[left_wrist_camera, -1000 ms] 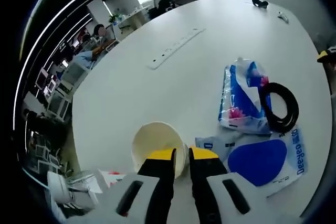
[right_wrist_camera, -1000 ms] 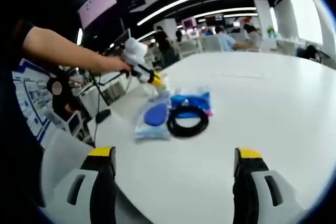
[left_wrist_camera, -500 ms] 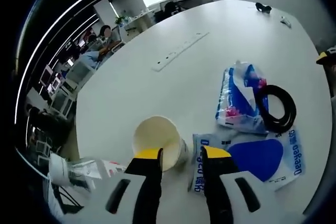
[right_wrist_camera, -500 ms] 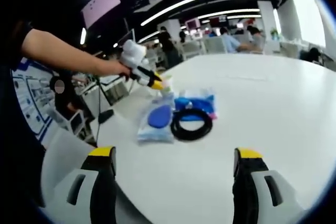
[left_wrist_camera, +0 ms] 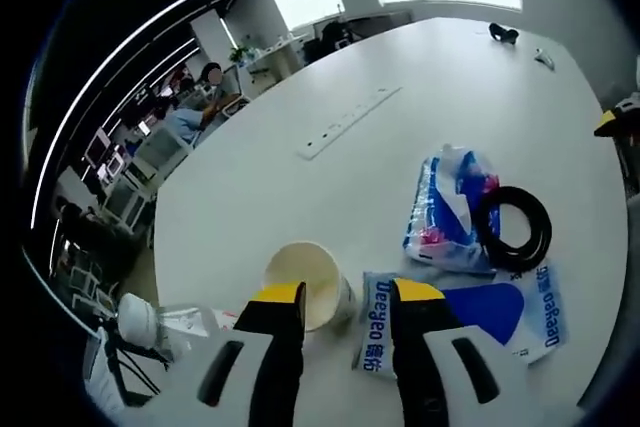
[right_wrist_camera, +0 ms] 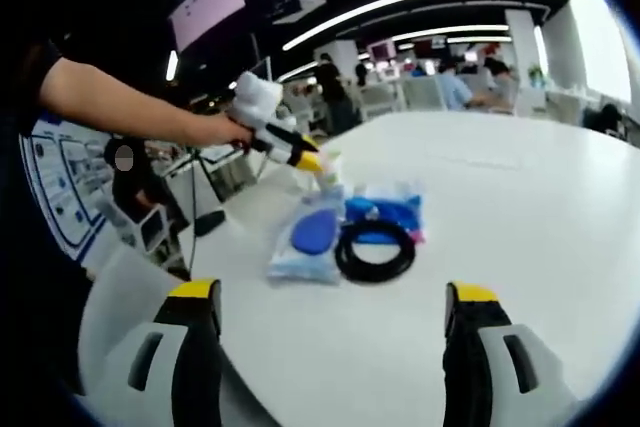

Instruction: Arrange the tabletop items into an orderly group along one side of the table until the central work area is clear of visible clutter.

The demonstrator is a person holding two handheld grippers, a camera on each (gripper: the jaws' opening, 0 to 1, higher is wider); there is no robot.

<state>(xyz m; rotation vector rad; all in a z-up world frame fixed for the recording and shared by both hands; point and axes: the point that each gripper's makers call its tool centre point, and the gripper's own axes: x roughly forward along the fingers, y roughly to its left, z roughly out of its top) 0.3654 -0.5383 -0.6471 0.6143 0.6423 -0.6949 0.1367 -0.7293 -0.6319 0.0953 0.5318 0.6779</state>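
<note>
Desk: large round white desk (left_wrist_camera: 300, 197) in an open office.
Cup: cream paper cup (left_wrist_camera: 305, 282), upright near the desk's edge.
Left hand-held gripper (left_wrist_camera: 345, 297): jaws spread, hanging just above the cup, gripping nothing.
Pouches: clear plastic pouch with a blue oval (left_wrist_camera: 480, 312) just beside the cup; blue-and-white plastic packet (left_wrist_camera: 445, 207) beyond it.
Cable: black coiled cable (left_wrist_camera: 513, 228) lying partly on both pouches.
Right hand-held gripper (right_wrist_camera: 330, 297): jaws wide apart over bare desk, well away from the cup.
</note>
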